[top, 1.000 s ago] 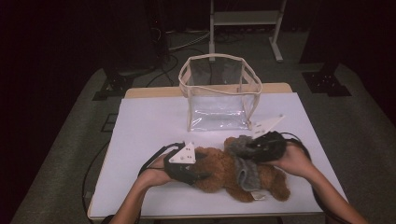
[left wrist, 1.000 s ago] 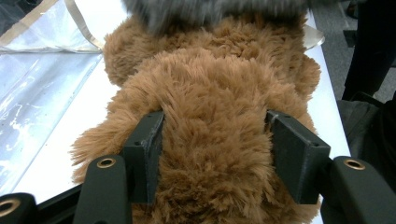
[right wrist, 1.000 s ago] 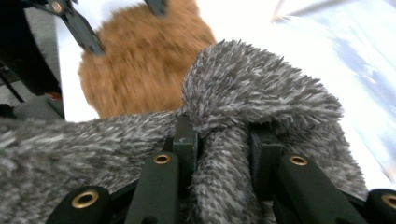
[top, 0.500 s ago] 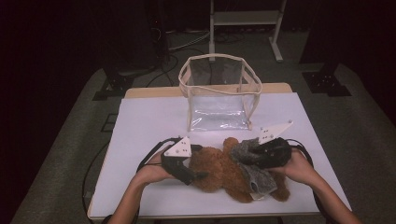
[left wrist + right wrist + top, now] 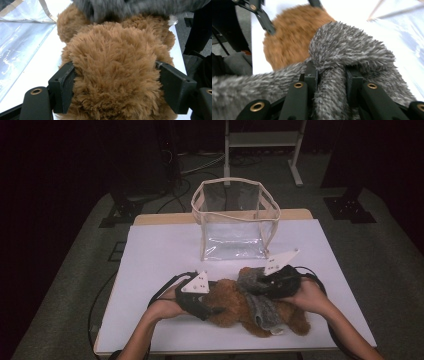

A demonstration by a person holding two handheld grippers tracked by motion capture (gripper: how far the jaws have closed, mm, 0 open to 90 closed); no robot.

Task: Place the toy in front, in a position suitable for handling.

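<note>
Brown fur takes up the lower middle of the high view, where a teddy bear (image 5: 235, 306) lies on the white tabletop (image 5: 160, 255) with a grey fuzzy garment (image 5: 260, 305) draped across its middle. The left hand-held gripper (image 5: 212, 310) comes in from the lower left of the frame and sits against the bear's near end, the person's left hand (image 5: 165, 306) wrapped round its body. In the left gripper view the two black jaws stand on either side of a rounded lump of brown fur (image 5: 115, 75), pads pressed into the pile on both flanks; those jaws have just been closing, with the bear between them, and they are grasping it now. Grey fuzz (image 5: 140, 8) runs along the top edge of that view.

Over to the right hand-held gripper (image 5: 255, 287), right of centre in the high view, lying over the bear with the right hand (image 5: 310, 297) behind it. Its own view has the jaws clenched on a fold of the grey garment (image 5: 332, 92), which bulges up above the tips, and the brown bear (image 5: 292, 37) sits blurred in the upper left behind it.

Behind all this, towards the upper middle of the high view, a clear plastic bag (image 5: 235, 225) with a pale trim stands upright and open-topped on the tabletop, near the bear but apart from it.
</note>
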